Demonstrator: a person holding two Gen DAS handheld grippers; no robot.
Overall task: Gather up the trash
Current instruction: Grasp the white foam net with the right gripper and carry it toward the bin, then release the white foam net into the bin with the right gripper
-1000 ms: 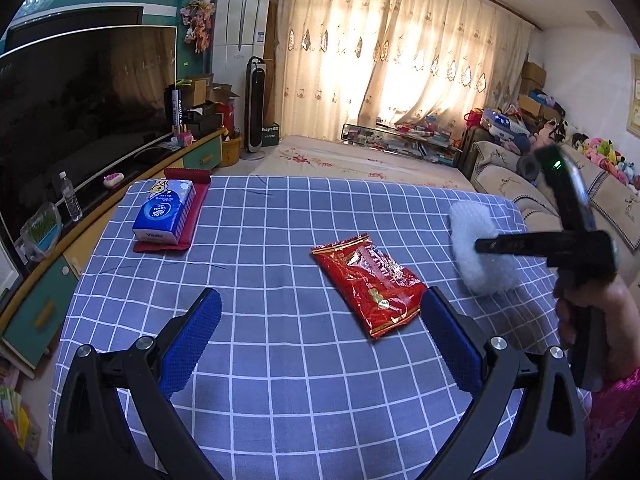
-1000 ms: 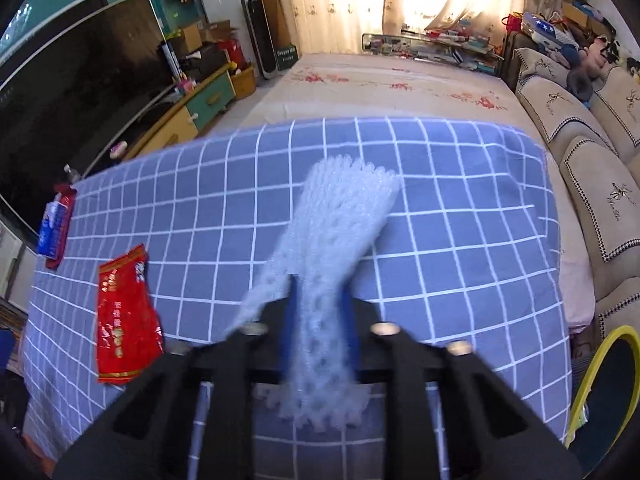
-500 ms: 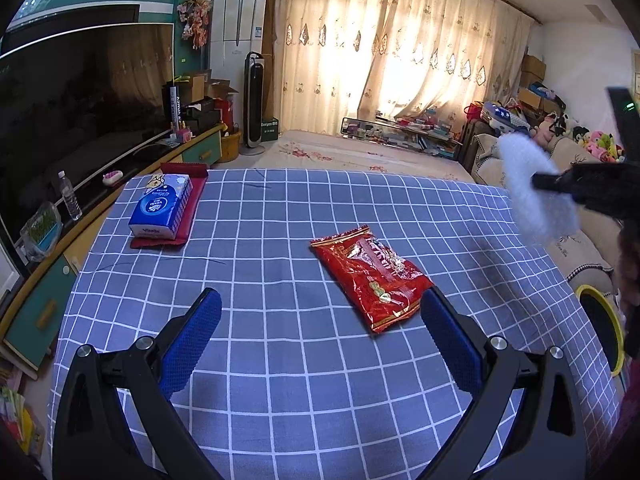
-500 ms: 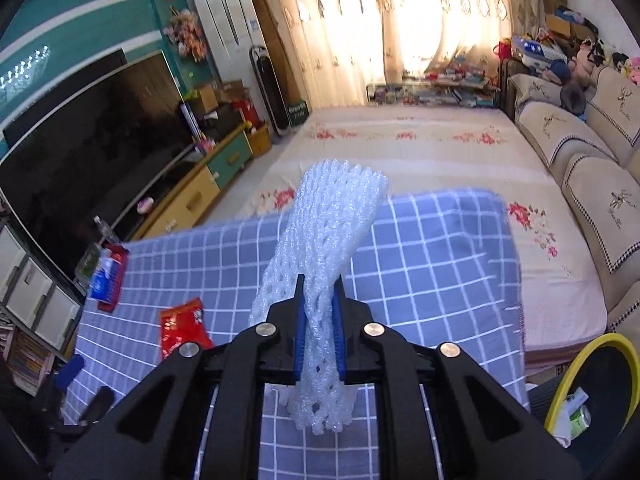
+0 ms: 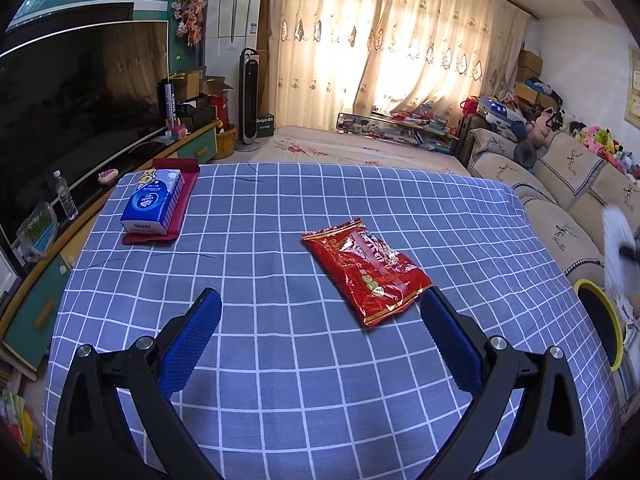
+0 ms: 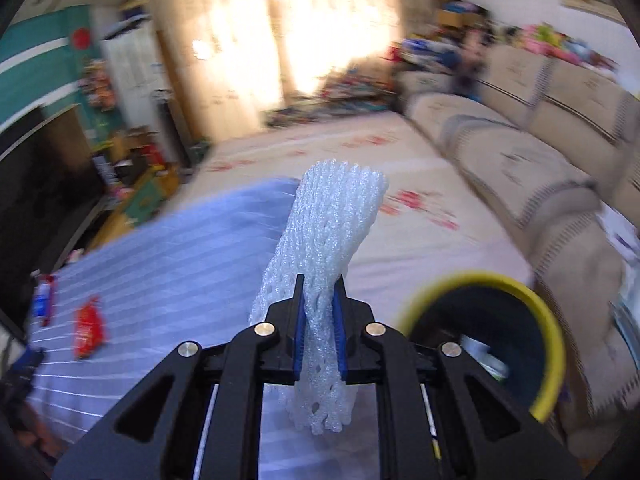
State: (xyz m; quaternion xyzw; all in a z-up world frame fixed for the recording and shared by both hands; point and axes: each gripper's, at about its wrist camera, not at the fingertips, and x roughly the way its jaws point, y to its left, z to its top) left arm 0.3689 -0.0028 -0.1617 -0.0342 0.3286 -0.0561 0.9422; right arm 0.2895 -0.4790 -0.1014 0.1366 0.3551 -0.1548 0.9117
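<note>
My right gripper (image 6: pixel 319 312) is shut on a white foam net sleeve (image 6: pixel 334 224) and holds it in the air beside the yellow-rimmed trash bin (image 6: pixel 486 280), which stands off the table's right side. The sleeve (image 5: pixel 616 240) and bin (image 5: pixel 600 320) also show at the right edge of the left wrist view. A red snack wrapper (image 5: pixel 364 268) lies on the blue checked tablecloth (image 5: pixel 260 240). My left gripper (image 5: pixel 320 328) is open and empty, low over the cloth, with the wrapper just ahead of its right finger.
A blue tissue pack (image 5: pixel 154 202) lies on a red mat at the table's far left. A TV cabinet (image 5: pixel 48 248) runs along the left, a beige sofa (image 5: pixel 560 192) along the right. The right wrist view is motion-blurred.
My right gripper has carried the foam sleeve up off the table and swung right, over to the yellow bin. The left gripper has hardly moved and stays open.
</note>
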